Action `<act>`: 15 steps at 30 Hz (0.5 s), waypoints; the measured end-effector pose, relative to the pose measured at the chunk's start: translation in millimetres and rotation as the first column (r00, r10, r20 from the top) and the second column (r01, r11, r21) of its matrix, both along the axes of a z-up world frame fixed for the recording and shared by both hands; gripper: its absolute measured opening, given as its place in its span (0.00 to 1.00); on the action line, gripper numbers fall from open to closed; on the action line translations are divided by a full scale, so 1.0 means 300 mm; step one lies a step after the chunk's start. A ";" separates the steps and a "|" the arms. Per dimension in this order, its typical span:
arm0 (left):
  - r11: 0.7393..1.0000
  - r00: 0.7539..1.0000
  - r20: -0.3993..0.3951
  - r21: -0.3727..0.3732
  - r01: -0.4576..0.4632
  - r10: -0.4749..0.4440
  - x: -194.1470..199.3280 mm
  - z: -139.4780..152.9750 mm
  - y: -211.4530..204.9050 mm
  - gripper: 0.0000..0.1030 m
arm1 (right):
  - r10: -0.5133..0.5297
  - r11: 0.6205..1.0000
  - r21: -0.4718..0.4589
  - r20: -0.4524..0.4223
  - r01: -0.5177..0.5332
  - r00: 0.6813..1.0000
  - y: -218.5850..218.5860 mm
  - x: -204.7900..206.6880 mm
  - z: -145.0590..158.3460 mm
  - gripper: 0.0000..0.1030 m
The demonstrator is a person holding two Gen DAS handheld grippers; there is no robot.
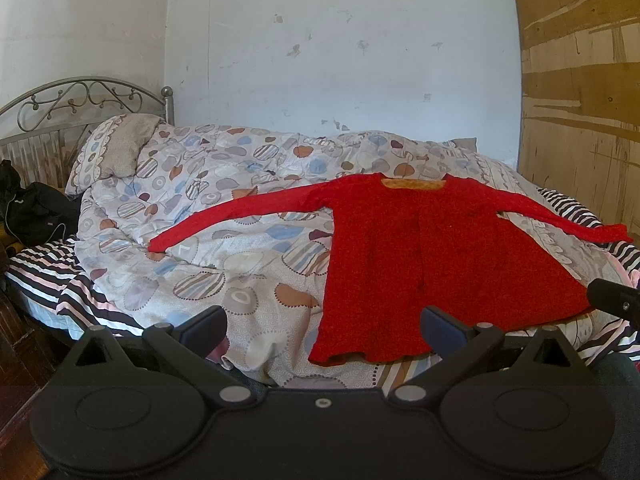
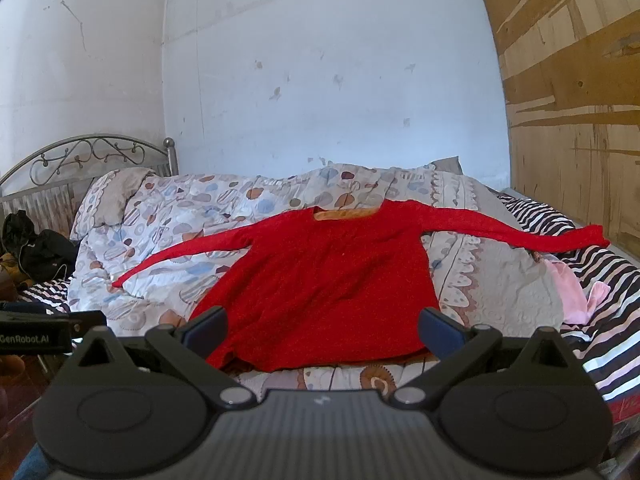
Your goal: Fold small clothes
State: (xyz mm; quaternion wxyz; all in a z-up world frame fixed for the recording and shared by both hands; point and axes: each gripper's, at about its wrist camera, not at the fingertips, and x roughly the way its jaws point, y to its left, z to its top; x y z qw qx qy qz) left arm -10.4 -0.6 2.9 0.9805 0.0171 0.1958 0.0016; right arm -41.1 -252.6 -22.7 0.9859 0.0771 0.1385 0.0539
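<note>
Red top (image 1: 436, 256) lies flat, sleeves out at 9 & 3, on lumpy quilt (image 1: 224, 264) w/ both grippers (left (image 1: 324, 330), right (image 2: 323, 330)) spread, empty at 6; risk: soft bedding bunches fabric, skewing fold.

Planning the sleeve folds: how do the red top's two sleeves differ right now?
The left sleeve lies wholly on the patterned quilt; the right sleeve reaches onto the striped sheet. The left cuff sits nearer the camera, the right farther. Both lie spread out, unfolded.
</note>
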 end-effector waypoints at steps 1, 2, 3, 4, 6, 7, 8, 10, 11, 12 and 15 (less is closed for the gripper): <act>1.000 1.000 0.000 0.000 0.000 0.000 0.000 0.000 0.000 0.99 | 0.001 1.000 0.000 -0.002 -0.001 1.000 -0.001 0.001 -0.001 1.00; 1.000 1.000 -0.001 0.000 0.000 0.000 0.000 -0.001 0.000 0.99 | 0.002 1.000 0.000 -0.003 -0.002 1.000 0.000 0.000 -0.002 1.00; 1.000 1.000 -0.001 0.000 0.000 0.000 0.000 -0.001 0.000 0.99 | 0.003 1.000 0.001 -0.005 -0.003 1.000 -0.001 0.002 0.000 1.00; 1.000 1.000 -0.001 0.000 0.001 -0.001 -0.001 -0.001 0.001 0.99 | 0.002 1.000 0.000 -0.005 -0.002 1.000 0.000 0.002 0.000 1.00; 1.000 1.000 -0.007 0.001 0.005 -0.005 0.007 -0.012 0.003 0.99 | -0.001 1.000 -0.001 -0.009 0.001 1.000 0.000 0.005 0.002 1.00; 1.000 1.000 -0.011 0.003 0.007 -0.007 0.009 -0.015 0.002 0.99 | -0.004 1.000 -0.001 -0.010 0.004 1.000 -0.001 0.005 0.002 1.00; 1.000 1.000 -0.016 0.004 0.010 -0.010 0.011 -0.017 0.001 0.99 | -0.005 1.000 0.001 -0.013 0.005 1.000 -0.002 0.005 0.003 1.00; 1.000 0.999 -0.027 0.008 0.017 -0.017 0.021 -0.021 -0.003 0.99 | -0.006 1.000 0.009 -0.025 0.006 1.000 -0.006 0.014 0.009 1.00; 1.000 0.999 -0.032 0.011 0.022 -0.022 0.027 -0.023 -0.007 0.99 | -0.008 1.000 0.014 -0.032 0.009 0.999 -0.010 0.021 0.012 1.00; 0.999 0.999 -0.038 0.016 0.029 -0.028 0.034 -0.024 -0.011 0.99 | -0.007 1.000 0.020 -0.044 0.008 0.999 -0.013 0.031 0.018 1.00; 0.998 0.997 -0.057 0.045 0.045 -0.043 0.080 -0.017 -0.030 0.99 | -0.016 0.999 0.037 -0.094 0.020 0.995 -0.029 0.078 0.037 1.00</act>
